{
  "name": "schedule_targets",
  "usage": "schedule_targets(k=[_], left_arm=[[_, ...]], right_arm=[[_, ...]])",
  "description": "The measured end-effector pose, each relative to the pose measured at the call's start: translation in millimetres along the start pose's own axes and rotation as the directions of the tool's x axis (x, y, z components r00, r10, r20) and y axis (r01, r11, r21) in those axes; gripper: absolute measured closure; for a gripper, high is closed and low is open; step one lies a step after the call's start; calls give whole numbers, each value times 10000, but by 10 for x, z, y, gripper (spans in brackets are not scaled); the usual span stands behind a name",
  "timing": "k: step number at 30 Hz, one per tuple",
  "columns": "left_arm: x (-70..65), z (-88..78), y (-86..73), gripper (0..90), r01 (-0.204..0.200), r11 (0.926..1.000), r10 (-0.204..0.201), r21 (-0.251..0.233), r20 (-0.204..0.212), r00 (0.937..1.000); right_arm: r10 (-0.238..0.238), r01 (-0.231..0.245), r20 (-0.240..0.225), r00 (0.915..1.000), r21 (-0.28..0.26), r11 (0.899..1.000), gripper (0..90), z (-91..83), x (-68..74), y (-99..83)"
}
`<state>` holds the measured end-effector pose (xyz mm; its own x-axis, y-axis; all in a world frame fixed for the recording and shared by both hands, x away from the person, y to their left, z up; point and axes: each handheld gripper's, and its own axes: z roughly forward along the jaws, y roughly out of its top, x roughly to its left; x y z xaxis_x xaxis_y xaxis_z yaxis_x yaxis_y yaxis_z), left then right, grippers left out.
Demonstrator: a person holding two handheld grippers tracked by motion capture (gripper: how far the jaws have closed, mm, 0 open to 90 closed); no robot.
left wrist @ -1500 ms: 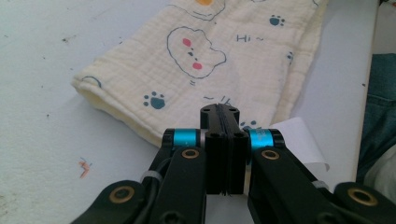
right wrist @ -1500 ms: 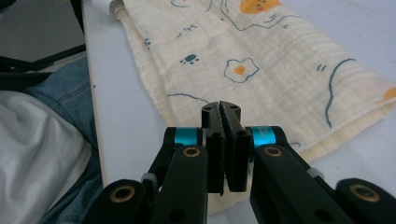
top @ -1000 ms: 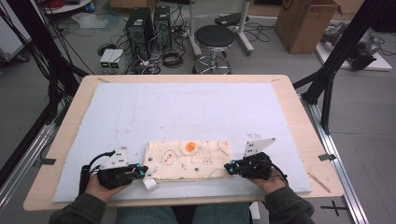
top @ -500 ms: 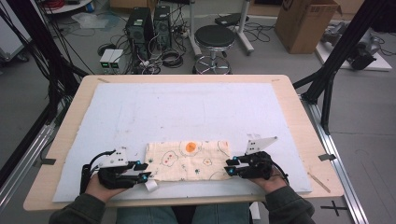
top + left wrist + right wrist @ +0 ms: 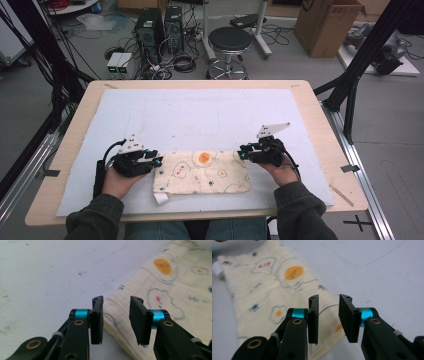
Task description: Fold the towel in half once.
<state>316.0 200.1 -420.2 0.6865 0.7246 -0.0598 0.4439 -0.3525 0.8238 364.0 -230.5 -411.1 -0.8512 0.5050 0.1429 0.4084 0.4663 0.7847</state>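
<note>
Cloth (image 5: 201, 172) lies folded into a flat strip on the white mat (image 5: 200, 115), near the worktop's (image 5: 320, 115) front edge. Left gripper (image 5: 156, 161) sits at the cloth's left end, right gripper (image 5: 242, 152) at its right end; both have just parted their fingers and hold nothing. Folding looks partly done; another fold probably remains. How many layers the cloth has is hard to tell.

White mat (image 5: 200, 112) on wooden table (image 5: 320, 125), black stool (image 5: 230, 42), cardboard box (image 5: 325, 25), computer towers (image 5: 157, 25) behind
</note>
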Motion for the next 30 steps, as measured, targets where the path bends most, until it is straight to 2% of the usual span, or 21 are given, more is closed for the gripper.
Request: schedule_targets(k=[4, 7, 10, 14, 18, 23, 30], left_arm=[[101, 146, 35, 581, 372, 9992, -369, 122, -246, 9990], [174, 242, 13, 561, 894, 9952, -894, 401, 2, 9960], [205, 299, -11, 595, 1024, 9920, -1033, 739, 78, 9946], [189, 306, -21, 721, 638, 9929, -661, 1002, 195, 9976], [175, 304, -26, 825, 389, 9937, -422, 1054, 292, 9987], [168, 293, -26, 854, 213, 9941, -237, 1062, 208, 9995], [180, 278, -15, 860, 211, 9977, -200, 650, -170, 9997]], right_arm=[[460, -461, 202, 9987, 53, 9989, 668, 112, -144, 33], [720, -724, 126, 9973, 324, 9969, 639, 194, -213, 13], [866, -869, 80, 9962, 585, 9945, 634, 251, -256, -12], [950, -945, -23, 9955, 876, 9917, 687, 288, -261, -31], [829, -817, -42, 9966, 1205, 9893, 839, 327, -262, -58], [953, -981, 286, 9950, 1212, 9878, 855, 290, -273, -58], [849, -916, 677, 9941, 1028, 9905, 858, 278, -287, -48]])
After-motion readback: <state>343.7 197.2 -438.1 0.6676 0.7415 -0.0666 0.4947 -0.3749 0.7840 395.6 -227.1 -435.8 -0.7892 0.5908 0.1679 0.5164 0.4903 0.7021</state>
